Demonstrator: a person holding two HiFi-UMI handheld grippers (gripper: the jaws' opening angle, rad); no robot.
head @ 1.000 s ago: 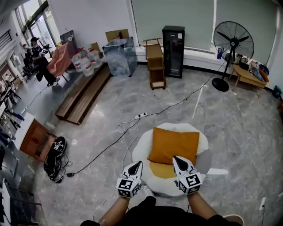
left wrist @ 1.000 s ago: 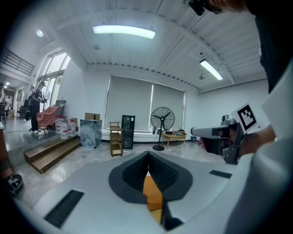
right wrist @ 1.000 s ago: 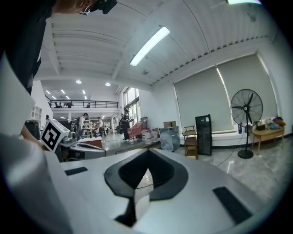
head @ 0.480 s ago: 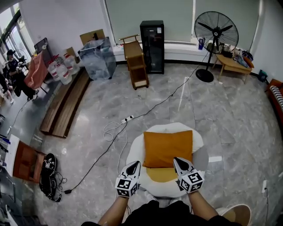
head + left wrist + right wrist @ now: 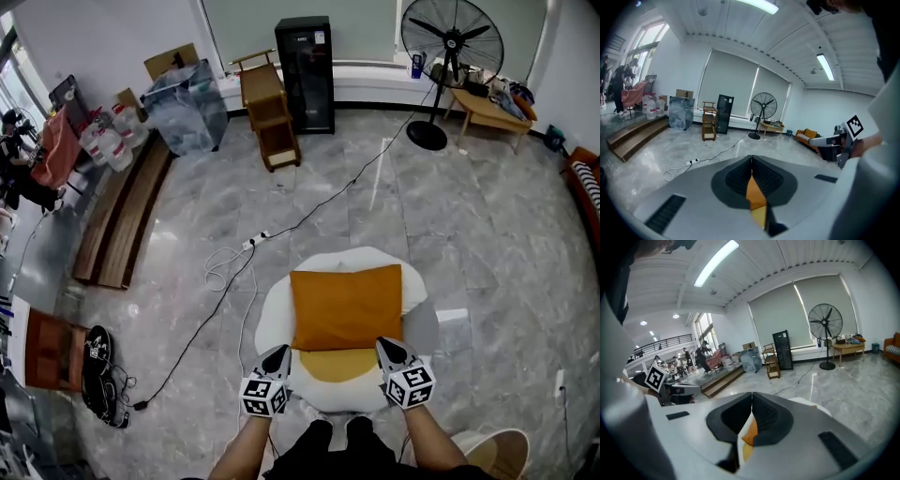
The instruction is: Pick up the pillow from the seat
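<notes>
Lying on seat: an orange pillow (image 5: 346,307) sits flat on the back half of the round white seat (image 5: 271,314). It covers part of a yellow cushion (image 5: 339,364), whose front shows.
Left claw (image 5: 278,353): jaws pressed together with nothing between them. It is held at the seat's front left edge, its tip just beside the pillow's near left corner.
Right claw (image 5: 384,345): jaws together and empty. It is over the seat's front right, its tip near the pillow's near right corner.
Contact: I cannot tell whether either tip touches the pillow.
Person: forearms and legs show at the bottom of the head view, at the seat's front.
Floor (image 5: 487,234): grey marble. A black cable (image 5: 309,214) runs across it beyond the seat.
Back wall: standing fan (image 5: 451,42), black cabinet (image 5: 305,61) and wooden cart (image 5: 266,117).
</notes>
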